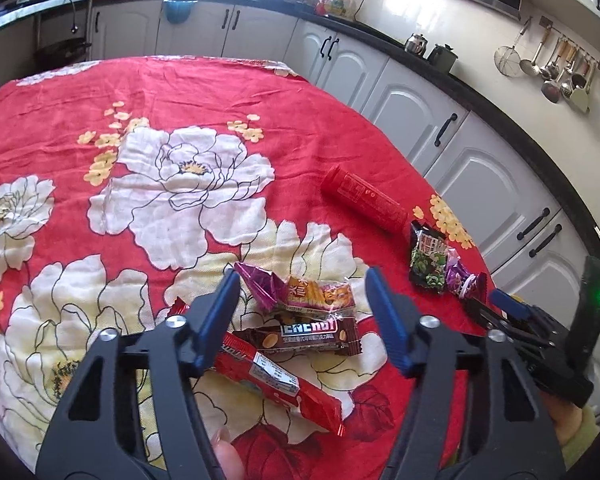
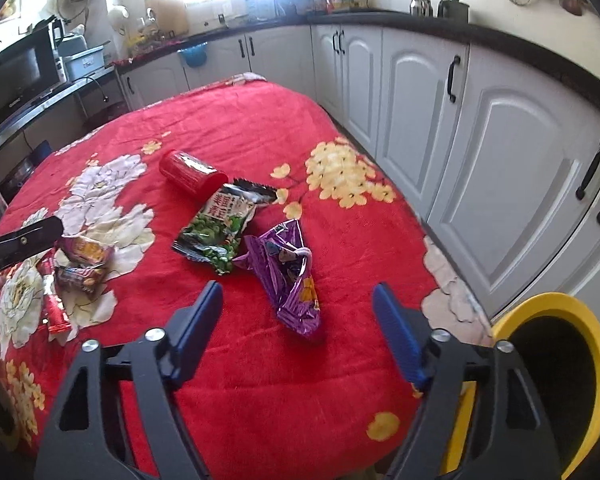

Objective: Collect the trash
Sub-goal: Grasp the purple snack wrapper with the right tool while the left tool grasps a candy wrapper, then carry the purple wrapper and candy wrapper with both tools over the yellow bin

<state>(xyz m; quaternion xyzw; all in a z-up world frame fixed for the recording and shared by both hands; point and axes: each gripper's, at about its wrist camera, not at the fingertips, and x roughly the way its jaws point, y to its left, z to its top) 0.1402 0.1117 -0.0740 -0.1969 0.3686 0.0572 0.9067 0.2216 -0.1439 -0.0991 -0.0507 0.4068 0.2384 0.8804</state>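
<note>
My left gripper [image 1: 302, 286] is open above a pile of wrappers: a brown ENERGY bar wrapper [image 1: 312, 334], a red bar wrapper [image 1: 278, 384], an orange snack packet [image 1: 320, 294] and a magenta wrapper [image 1: 258, 284]. My right gripper [image 2: 298, 304] is open just short of a purple wrapper [image 2: 294, 280], with a green pea packet [image 2: 220, 228] and a red tube [image 2: 190, 174] beyond. The red tube [image 1: 364, 200], the pea packet [image 1: 428, 258] and the right gripper [image 1: 500, 308] also show in the left wrist view.
A table under a red flowered cloth [image 1: 228, 92] holds everything. A yellow-rimmed bin [image 2: 556, 364] stands off the table's right edge. White kitchen cabinets [image 2: 500, 152] run along the right and back. The left gripper's finger [image 2: 24, 236] shows at the left edge.
</note>
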